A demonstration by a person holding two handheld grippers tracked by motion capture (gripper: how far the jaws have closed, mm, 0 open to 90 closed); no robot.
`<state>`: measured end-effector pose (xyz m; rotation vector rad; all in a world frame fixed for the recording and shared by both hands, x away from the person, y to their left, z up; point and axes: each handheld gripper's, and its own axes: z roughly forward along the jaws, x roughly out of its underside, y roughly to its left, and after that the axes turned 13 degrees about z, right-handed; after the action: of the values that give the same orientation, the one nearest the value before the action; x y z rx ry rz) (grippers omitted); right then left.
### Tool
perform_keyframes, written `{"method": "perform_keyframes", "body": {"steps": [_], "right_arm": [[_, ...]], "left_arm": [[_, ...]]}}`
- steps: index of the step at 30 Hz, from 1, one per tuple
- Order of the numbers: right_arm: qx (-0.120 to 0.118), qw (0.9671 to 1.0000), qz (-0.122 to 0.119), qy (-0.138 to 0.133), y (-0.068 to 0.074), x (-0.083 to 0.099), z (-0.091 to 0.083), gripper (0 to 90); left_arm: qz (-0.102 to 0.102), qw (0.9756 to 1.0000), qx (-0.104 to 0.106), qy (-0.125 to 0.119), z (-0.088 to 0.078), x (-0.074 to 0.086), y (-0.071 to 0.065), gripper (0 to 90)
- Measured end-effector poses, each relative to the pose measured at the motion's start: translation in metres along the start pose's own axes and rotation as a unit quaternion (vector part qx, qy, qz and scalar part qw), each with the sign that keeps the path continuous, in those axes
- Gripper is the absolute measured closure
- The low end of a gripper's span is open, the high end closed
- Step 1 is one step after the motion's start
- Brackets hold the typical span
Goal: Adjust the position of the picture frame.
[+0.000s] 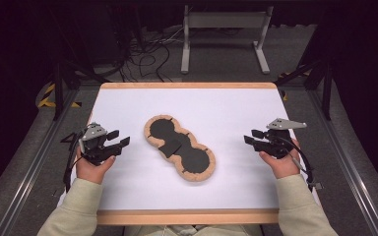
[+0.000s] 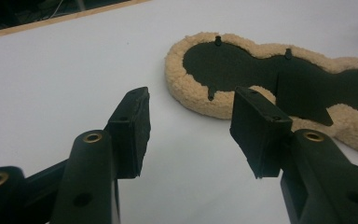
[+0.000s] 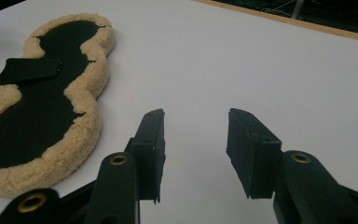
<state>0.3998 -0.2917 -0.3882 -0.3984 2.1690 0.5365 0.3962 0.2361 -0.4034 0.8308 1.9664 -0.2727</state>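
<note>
High view shows one fleece pad [image 1: 179, 147] lying flat at the middle of the white tabletop [image 1: 128, 105] — a long, lobed piece with a tan woolly rim, a black inner face and a small black flap across its waist. Two tongs are in play, one per hand. Left tongs [image 1: 121, 140] sit near the left edge, jaws apart and empty; right tongs [image 1: 252, 136] near the right edge — likewise apart, touching nothing.
</note>
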Motion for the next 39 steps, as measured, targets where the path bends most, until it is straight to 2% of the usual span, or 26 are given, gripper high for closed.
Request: {"method": "perform_keyframes", "body": {"steps": [4, 8, 10, 12, 15, 16, 17, 23, 31, 39], "right_arm": [[0.001, 1.0, -0.007, 0.003, 0.005, -0.002, -0.002, 60.1], [-0.019, 0.9995, -0.02, 0.012, 0.015, -0.003, -0.004, 67.1], [-0.023, 0.9993, -0.024, 0.015, 0.018, -0.003, -0.005, 69.6], [-0.038, 0.9984, -0.038, 0.019, 0.028, -0.005, -0.007, 77.1], [-0.045, 0.9973, -0.05, 0.027, 0.038, -0.007, -0.007, 86.9], [-0.045, 0.9973, -0.05, 0.027, 0.038, -0.007, -0.007, 86.9], [-0.048, 0.9965, -0.061, 0.03, 0.044, -0.008, -0.007, 90.0], [-0.064, 0.9949, -0.072, 0.029, 0.06, -0.011, -0.007, 90.0], [-0.088, 0.9918, -0.086, 0.036, 0.082, -0.014, -0.001, 90.0], [-0.107, 0.9886, -0.098, 0.042, 0.096, -0.018, 0.007, 90.0]], "left_arm": [[-0.004, 1.0, -0.004, 0.002, -0.002, -0.002, 0.002, 49.6], [-0.004, 1.0, -0.002, 0.008, -0.003, -0.003, 0.004, 62.3], [-0.006, 1.0, 0.002, 0.003, -0.004, -0.003, 0.005, 66.8], [-0.004, 1.0, 0.004, 0.002, -0.005, -0.005, 0.004, 72.2], [0.002, 1.0, 0.008, 0.0, -0.006, -0.007, 0.002, 84.3], [0.002, 1.0, 0.008, 0.0, -0.006, -0.007, 0.002, 87.5], [0.001, 0.9999, 0.013, -0.003, -0.007, -0.008, 0.002, 89.5], [-0.004, 0.9996, 0.026, -0.01, -0.012, -0.01, 0.002, 89.9], [-0.001, 0.9998, 0.02, -0.007, -0.016, -0.01, 0.001, 89.9], [-0.002, 0.9999, 0.012, -0.001, -0.023, -0.006, 0.0, 89.8]]}}
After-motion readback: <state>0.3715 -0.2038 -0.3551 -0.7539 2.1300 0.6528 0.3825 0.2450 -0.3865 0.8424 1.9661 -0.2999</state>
